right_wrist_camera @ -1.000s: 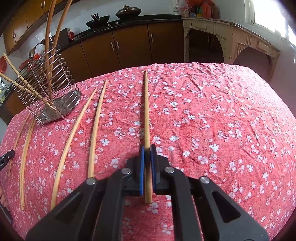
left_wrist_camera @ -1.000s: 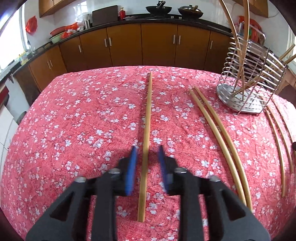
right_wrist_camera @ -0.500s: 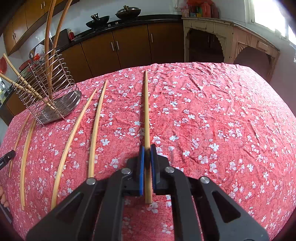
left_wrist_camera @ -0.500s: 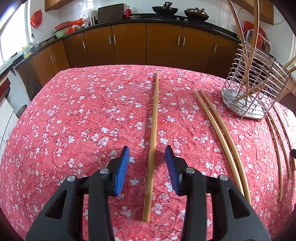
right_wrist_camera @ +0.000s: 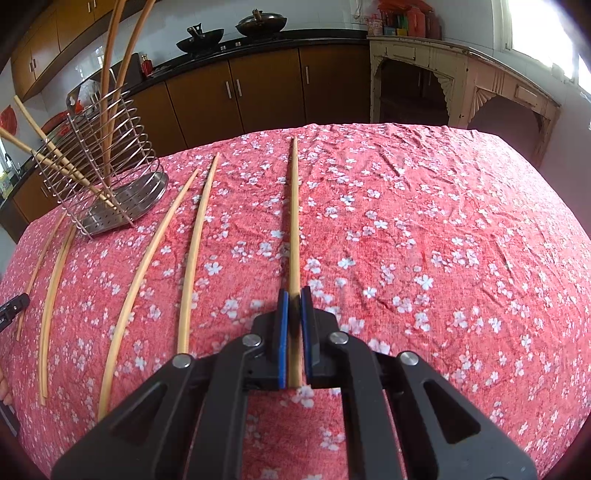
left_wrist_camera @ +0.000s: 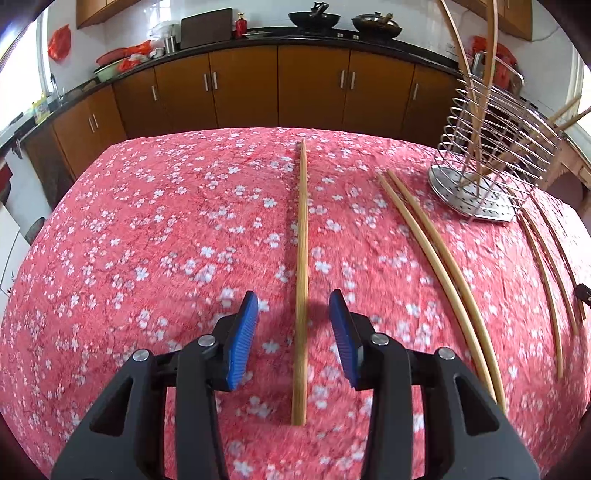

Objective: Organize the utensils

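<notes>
Left gripper [left_wrist_camera: 293, 314] standing spread, straddling chopstick [left_wrist_camera: 301, 280] on tablecloth [left_wrist_camera: 147, 240], pads not touching. Right gripper [right_wrist_camera: 294, 314] pinching second chopstick [right_wrist_camera: 294, 221].

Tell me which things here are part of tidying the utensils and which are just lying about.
Part of the job:
- chopstick clamped in the right hand-held gripper
- chopstick between the open left hand-held gripper
- loose chopsticks on the cloth
- wire utensil holder

Just lying about:
- woks
- red bottle
- floral tablecloth
</notes>
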`<state>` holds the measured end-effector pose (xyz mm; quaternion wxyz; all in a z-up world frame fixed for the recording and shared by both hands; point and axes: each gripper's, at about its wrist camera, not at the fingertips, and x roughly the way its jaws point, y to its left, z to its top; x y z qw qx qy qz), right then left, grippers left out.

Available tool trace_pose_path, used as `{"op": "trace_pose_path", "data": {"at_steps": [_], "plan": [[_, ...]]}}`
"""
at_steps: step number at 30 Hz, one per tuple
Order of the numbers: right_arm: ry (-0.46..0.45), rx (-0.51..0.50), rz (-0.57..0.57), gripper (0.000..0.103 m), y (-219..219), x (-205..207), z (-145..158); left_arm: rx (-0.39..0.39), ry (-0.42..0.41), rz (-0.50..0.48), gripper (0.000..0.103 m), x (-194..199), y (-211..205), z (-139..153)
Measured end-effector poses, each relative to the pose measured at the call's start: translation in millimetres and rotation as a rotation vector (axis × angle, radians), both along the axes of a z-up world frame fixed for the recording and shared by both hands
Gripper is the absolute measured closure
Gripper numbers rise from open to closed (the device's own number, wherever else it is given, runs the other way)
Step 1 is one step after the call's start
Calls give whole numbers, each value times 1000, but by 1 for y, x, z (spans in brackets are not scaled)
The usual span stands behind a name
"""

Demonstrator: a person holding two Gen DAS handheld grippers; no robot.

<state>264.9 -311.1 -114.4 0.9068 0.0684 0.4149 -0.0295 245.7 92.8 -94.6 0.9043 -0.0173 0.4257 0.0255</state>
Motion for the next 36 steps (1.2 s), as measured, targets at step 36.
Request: {"op": "trace_pose_path", "data": {"at_steps": [36], "plan": [[-477,-6,41,95,-5,-75,145,-101,-433,-16,96,-62,9,128]]}}
